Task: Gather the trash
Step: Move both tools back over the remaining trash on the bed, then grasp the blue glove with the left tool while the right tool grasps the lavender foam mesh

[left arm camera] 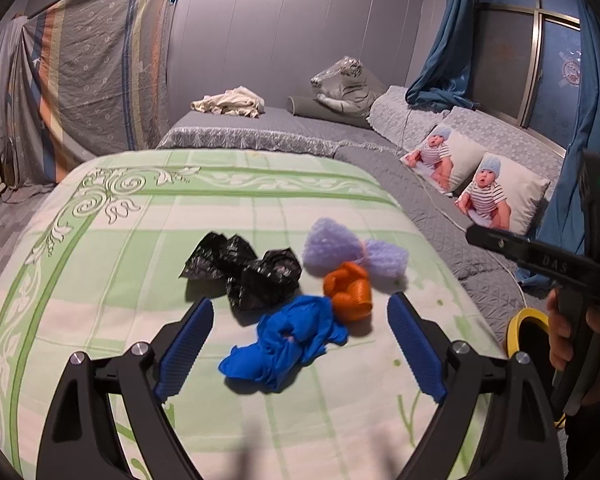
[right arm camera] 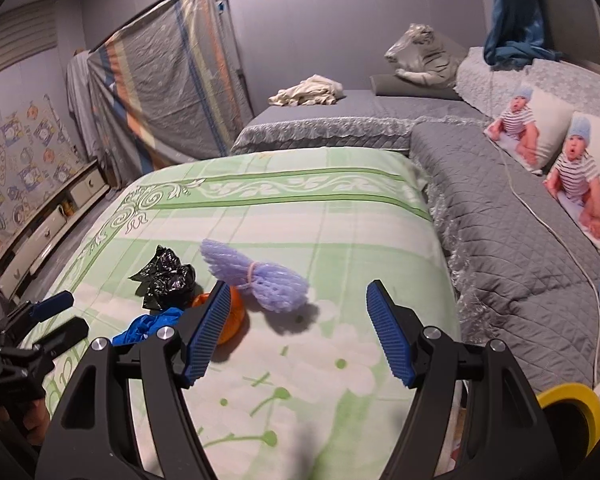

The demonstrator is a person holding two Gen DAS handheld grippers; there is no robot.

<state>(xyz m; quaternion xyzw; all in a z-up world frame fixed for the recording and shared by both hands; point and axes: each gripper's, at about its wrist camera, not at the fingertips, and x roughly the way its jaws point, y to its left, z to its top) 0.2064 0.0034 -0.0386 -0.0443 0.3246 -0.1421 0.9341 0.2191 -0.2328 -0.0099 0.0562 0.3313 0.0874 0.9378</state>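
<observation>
Both grippers are hanging spread and empty over the bed point(left arm camera: 100, 240). The blue wad point(left arm camera: 288, 340) is lying just ahead between the left gripper point(left arm camera: 300, 344) fingers; the right gripper point(right arm camera: 296, 332) is facing the purple net point(right arm camera: 256, 276), slightly left.

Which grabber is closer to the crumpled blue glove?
Left. The left gripper is open with the blue glove lying right between its fingers. The right gripper is open too, off to the glove's right, past the orange piece.

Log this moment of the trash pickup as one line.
left gripper: open, over blue glove | right gripper: open, empty | black bag, orange net, purple foam net: on green bedspread | collected: nothing visible
</observation>
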